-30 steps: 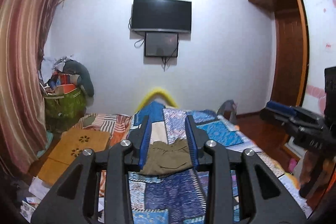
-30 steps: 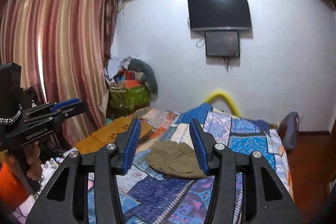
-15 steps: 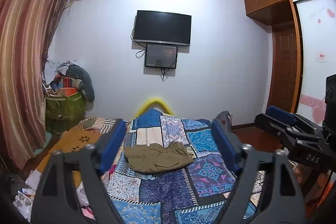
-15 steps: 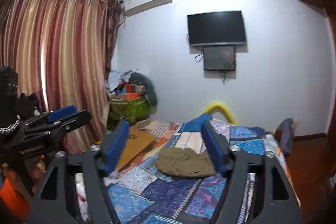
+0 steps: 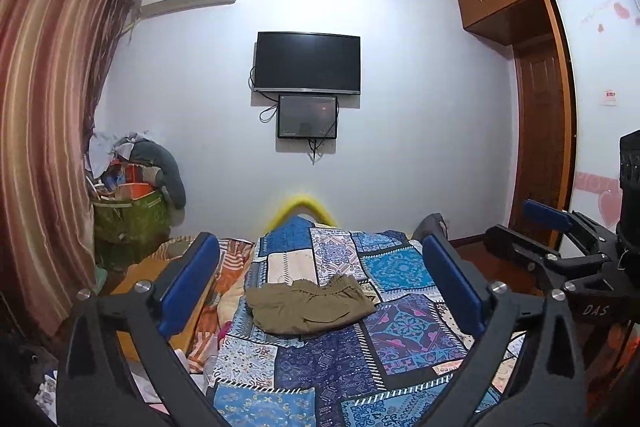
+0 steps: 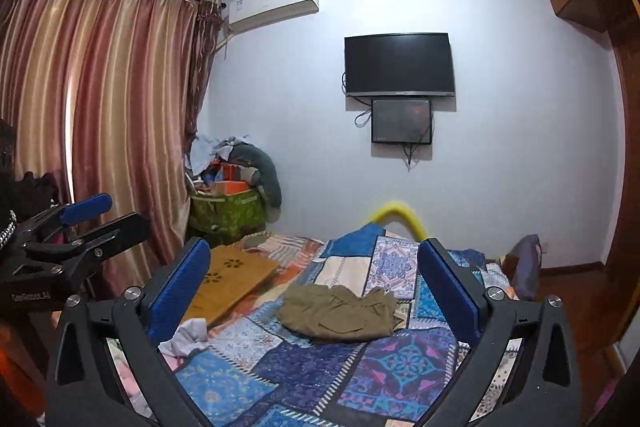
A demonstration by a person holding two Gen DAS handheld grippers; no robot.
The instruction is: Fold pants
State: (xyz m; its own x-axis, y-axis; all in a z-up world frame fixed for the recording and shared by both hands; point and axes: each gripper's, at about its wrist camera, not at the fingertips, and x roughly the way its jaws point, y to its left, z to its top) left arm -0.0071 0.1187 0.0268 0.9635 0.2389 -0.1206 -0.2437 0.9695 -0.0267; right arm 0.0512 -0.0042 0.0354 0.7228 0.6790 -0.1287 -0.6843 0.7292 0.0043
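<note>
Two claws hang over the foot of the bed, and neither holds anything. From the left wrist, the left claw (image 5: 320,287) has just been spreading and now gapes wide, its blue pads framing the pants (image 5: 308,307) without touching them. The pants lie as an olive bundle on the patchwork quilt (image 5: 404,323), well ahead of the fingers and roughly mid-bed. The right claw (image 5: 532,227) shows at the right edge of this view, held level.

From the right wrist, the right claw (image 6: 314,291) has likewise just been opening and stands wide and empty. The pants (image 6: 340,313) sit beyond its tips, looking already doubled over, though I cannot tell how neatly from here. A flat wooden board (image 6: 228,283) rests at the bed's left side.

The cloth looks light, soft and floppy; I would pinch it at the waistband or a hem corner, one claw at each end, or it will sag.
</note>
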